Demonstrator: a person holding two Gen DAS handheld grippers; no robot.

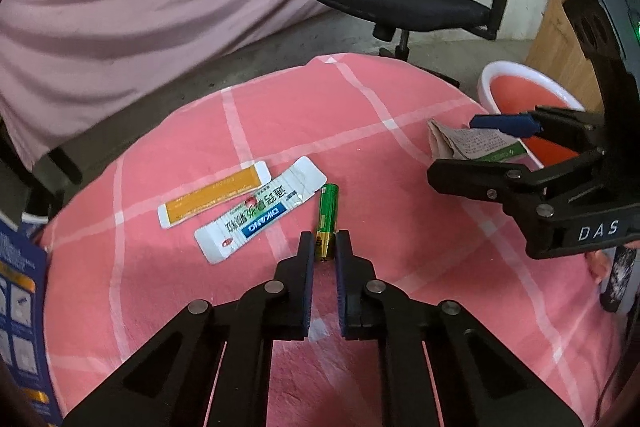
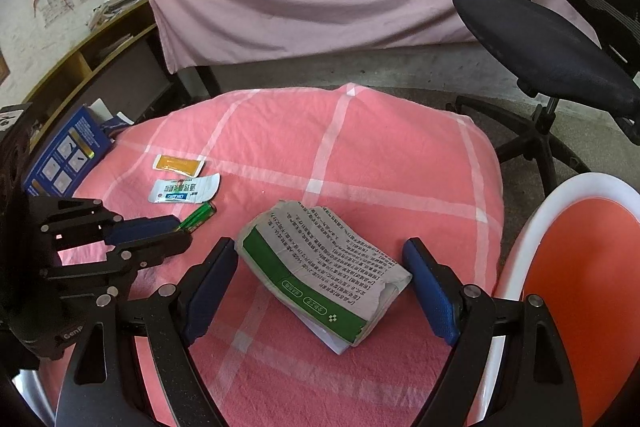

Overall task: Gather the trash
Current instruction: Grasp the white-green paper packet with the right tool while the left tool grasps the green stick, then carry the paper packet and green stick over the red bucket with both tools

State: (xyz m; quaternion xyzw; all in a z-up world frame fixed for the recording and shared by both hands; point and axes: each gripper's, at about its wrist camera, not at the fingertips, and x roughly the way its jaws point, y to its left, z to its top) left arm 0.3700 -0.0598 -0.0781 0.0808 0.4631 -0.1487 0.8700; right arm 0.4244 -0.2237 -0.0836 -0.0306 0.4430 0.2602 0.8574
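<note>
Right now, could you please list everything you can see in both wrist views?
battery: one, green and gold, on the cloth, pinched at its gold end
white sachet: one, white with blue label, left of the battery
orange sachet: one, orange and white, beyond the white sachet
flattened carton: one, grey and green, printed, between the right gripper's fingers, untouched
checked cloth: one, pink with white lines
basin: one, white outside, orange inside, right of the cloth
blue box: one, at the cloth's left edge
office chair: one, black
left gripper: shut on the battery
right gripper: open
</note>
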